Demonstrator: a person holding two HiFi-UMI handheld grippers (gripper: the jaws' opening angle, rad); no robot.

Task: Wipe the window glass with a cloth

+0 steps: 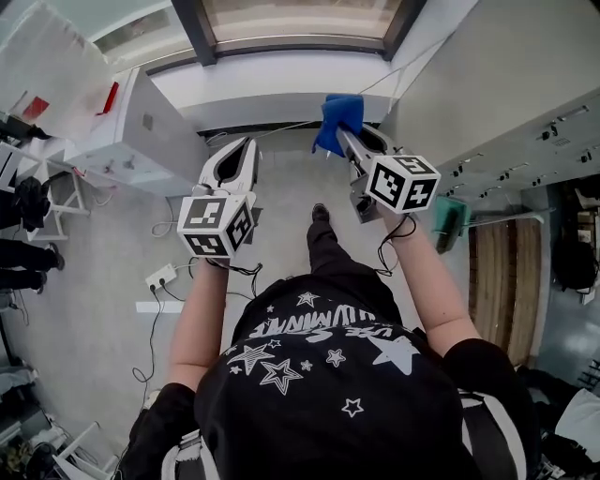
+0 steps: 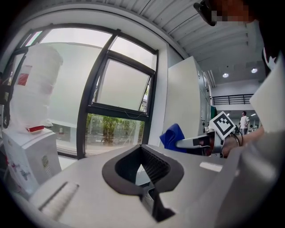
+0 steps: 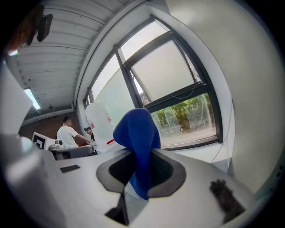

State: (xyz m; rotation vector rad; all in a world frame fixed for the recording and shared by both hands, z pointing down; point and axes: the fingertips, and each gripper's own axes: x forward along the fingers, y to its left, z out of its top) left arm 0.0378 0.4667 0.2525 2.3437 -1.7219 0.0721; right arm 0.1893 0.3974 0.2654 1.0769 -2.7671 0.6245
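A dark-framed window (image 1: 300,21) fills the far wall above a white sill (image 1: 281,80), and a white cabinet (image 1: 141,131) stands at the left. The right gripper (image 1: 343,129) points toward the glass with a bunched blue cloth (image 1: 337,114) pinched between its jaws. The left gripper (image 1: 242,150) is beside it, jaws drawn together on nothing.

A pale grey floor (image 1: 281,197) carries it all: a white power strip (image 1: 161,277) with a thin dark cable (image 1: 150,337) trailing off, a flat white strip (image 1: 159,307) just beside it, a white cabinet (image 1: 141,131) at the left, and the person's dark shoe (image 1: 320,213) near the middle
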